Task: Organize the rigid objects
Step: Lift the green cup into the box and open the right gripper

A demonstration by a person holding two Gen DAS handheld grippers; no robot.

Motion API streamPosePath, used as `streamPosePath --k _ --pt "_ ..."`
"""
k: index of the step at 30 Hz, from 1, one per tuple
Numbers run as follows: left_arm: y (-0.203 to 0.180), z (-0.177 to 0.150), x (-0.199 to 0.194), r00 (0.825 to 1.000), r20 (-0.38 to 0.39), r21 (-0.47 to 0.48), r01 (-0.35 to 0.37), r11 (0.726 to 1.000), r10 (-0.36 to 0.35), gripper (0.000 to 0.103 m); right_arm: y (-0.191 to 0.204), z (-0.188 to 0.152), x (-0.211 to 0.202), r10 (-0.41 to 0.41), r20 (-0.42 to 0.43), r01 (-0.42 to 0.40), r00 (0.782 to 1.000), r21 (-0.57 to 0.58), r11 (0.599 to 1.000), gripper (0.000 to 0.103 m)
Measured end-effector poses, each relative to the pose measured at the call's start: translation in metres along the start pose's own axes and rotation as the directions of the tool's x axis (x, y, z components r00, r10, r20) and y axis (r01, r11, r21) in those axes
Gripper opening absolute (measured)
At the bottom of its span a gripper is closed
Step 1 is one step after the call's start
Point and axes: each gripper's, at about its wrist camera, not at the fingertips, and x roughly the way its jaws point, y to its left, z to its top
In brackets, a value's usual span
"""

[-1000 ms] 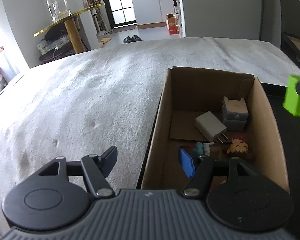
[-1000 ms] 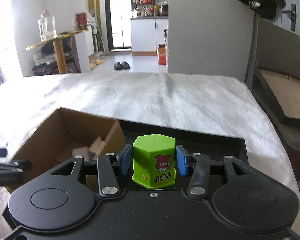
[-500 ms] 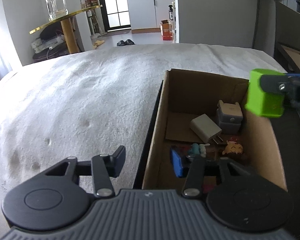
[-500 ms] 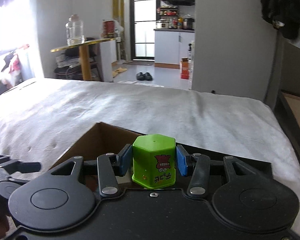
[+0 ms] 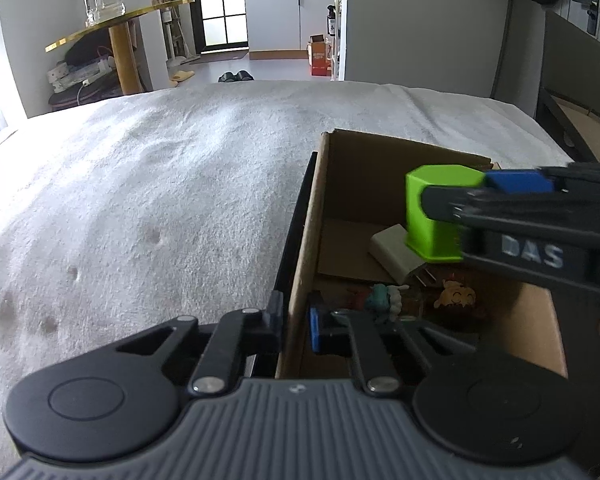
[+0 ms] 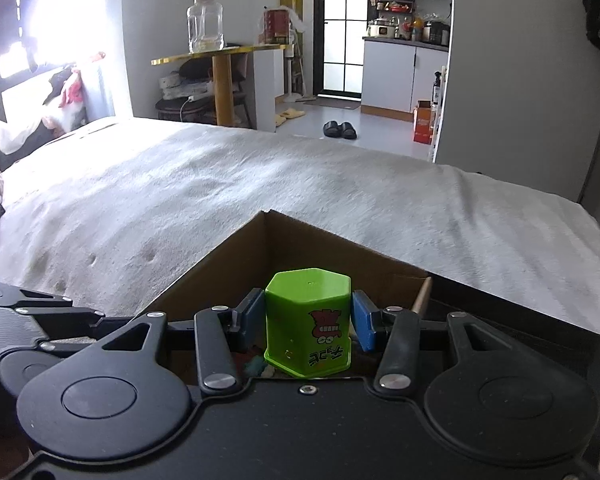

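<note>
One cardboard box [image 5: 306, 216] sits on a bed covered by a white blanket [image 5: 160, 184], and the left tool [image 5: 294, 322] is clamped on the box's near left wall, one pad outside and one inside. The right tool [image 6: 307, 318] grips one green hexagonal container [image 6: 309, 322] (a red cartoon face printed on its side) and holds it over the open box, above the contents. Inside the box lie one white charger [image 5: 392, 250], one small teal-and-white figure [image 5: 384, 296] and one orange smiling figure [image 5: 456, 300]; a further item may be hidden behind the container. Beyond the bed, the room holds one gold-topped round table [image 6: 220, 54] carrying one clear jar [image 6: 205, 24], one pair of dark slippers [image 6: 339, 130] on the floor, and white kitchen cabinets [image 6: 404, 76] past a doorway.
</note>
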Motion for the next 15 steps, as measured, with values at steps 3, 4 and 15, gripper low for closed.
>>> streamPosePath --k 3,4,15 --pt "0.001 0.001 0.000 1.000 -0.003 -0.002 0.006 1.000 -0.006 0.012 0.002 0.002 0.006 0.014 0.010 -0.014 1.000 0.007 1.000 0.047" --pt "0.001 0.001 0.000 1.000 -0.004 -0.002 0.006 1.000 -0.006 0.012 0.003 0.003 0.007 0.017 0.011 -0.017 1.000 0.007 1.000 0.047" --pt "-0.001 0.003 -0.001 1.000 -0.018 0.001 -0.008 1.000 0.008 0.012 -0.011 -0.006 -0.024 -0.039 0.009 0.038 0.999 0.041 0.998 0.052"
